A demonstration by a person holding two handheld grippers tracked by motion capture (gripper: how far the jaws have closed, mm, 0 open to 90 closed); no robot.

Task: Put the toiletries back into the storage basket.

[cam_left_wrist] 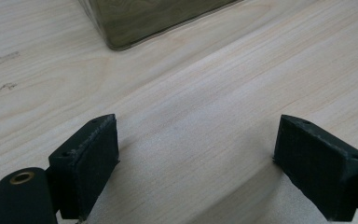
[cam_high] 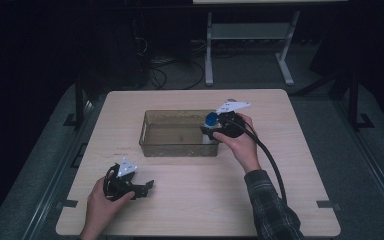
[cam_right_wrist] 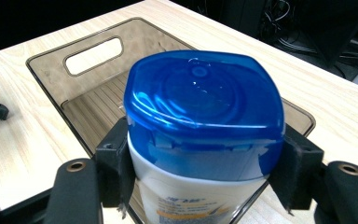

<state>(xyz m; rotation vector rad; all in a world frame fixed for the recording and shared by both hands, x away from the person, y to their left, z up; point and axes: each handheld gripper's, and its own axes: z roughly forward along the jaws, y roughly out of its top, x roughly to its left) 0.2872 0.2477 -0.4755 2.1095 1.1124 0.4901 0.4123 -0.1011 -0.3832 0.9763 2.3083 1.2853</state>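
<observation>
Right gripper (cam_right_wrist: 200, 172) pinches the white plastic bottle with a glossy blue cap (cam_right_wrist: 203, 116) just under the cap, upright over the 3 o'clock end of the smoky translucent bin (cam_high: 177, 145), probably for lowering in. Left gripper (cam_left_wrist: 196, 163), spread and empty, rests on the pale wooden worktop (cam_high: 195, 200) at 7 o'clock.

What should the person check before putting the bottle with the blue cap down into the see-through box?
1. Right gripper shut on the white plastic bottle with the blue cap, pads on both sides just under the cap: ok.
2. Bottle upright: ok.
3. Bottle over the smoky transparent plastic bin, at its right end: ok.
4. Bin floor below free of other things: ok as far as it is seen; the spot right under the bottle is hidden.
5. Left gripper away from the bin, jaws open with nothing between them, on the light wooden table: ok.
6. How full or heavy the bottle is: cannot tell.
</observation>
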